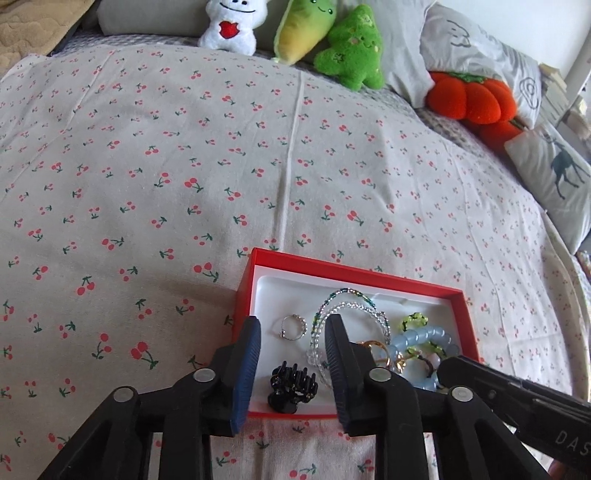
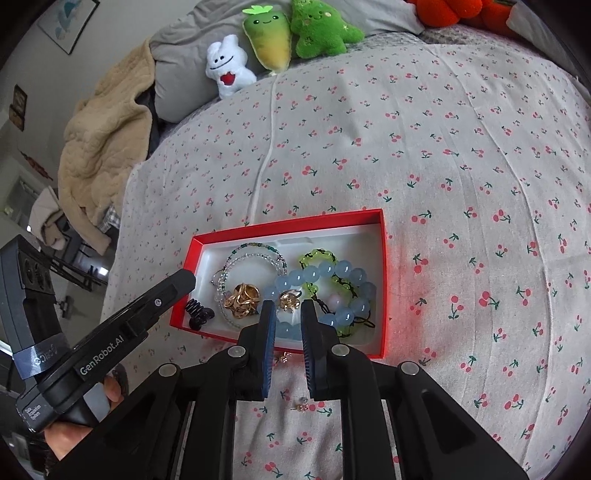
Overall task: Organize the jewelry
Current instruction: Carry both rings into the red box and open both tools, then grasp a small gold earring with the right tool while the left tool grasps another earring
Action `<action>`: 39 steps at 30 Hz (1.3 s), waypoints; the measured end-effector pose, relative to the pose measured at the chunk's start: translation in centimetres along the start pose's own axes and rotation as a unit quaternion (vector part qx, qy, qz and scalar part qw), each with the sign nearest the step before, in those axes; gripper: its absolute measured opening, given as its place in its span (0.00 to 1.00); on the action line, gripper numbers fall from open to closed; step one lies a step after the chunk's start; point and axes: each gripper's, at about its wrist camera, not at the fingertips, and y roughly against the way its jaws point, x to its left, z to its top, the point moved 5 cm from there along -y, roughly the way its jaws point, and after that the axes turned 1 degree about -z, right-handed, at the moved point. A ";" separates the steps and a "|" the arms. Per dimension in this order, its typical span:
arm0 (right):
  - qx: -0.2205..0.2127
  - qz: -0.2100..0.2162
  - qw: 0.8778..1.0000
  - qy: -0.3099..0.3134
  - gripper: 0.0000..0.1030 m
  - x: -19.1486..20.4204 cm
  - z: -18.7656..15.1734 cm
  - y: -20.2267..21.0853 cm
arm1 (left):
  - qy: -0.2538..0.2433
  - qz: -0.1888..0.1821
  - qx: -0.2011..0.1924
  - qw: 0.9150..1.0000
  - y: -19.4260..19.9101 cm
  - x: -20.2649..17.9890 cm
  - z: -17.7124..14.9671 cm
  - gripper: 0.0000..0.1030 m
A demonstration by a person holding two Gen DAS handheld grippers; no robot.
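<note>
A red jewelry box (image 1: 354, 275) with a white liner lies on the cherry-print bedspread; it also shows in the right wrist view (image 2: 384, 266). Inside are a black hair claw (image 1: 291, 387), a silver ring (image 1: 293, 326), beaded necklaces (image 1: 347, 306), a blue bead bracelet (image 2: 332, 284), a green bracelet (image 2: 317, 256) and gold rings (image 2: 242, 299). My left gripper (image 1: 295, 328) is open and empty over the box's left part, above the claw. My right gripper (image 2: 288, 308) is open and empty over the box's near edge. Two small earrings (image 2: 301, 404) lie on the bedspread outside the box, below my right gripper.
Plush toys (image 1: 229, 26) and an orange pumpkin cushion (image 1: 469, 98) line the far edge of the bed. Pillows (image 1: 554, 173) sit at the right. A beige blanket (image 2: 99, 158) hangs at the bed's left in the right wrist view.
</note>
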 end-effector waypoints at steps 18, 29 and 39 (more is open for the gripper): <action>-0.009 -0.013 0.999 0.046 0.61 0.6 -3.2 4.7 | -0.040 0.017 0.034 0.998 4.2 0.6 -3.9 0.80; 0.038 -0.072 0.996 0.047 0.61 -1.1 -6.5 3.6 | -0.051 0.042 0.088 0.994 4.3 2.0 -7.1 0.82; 0.098 -0.112 0.988 0.037 0.61 -1.4 -8.9 1.1 | -0.039 0.077 0.140 0.986 3.4 3.9 -8.9 0.82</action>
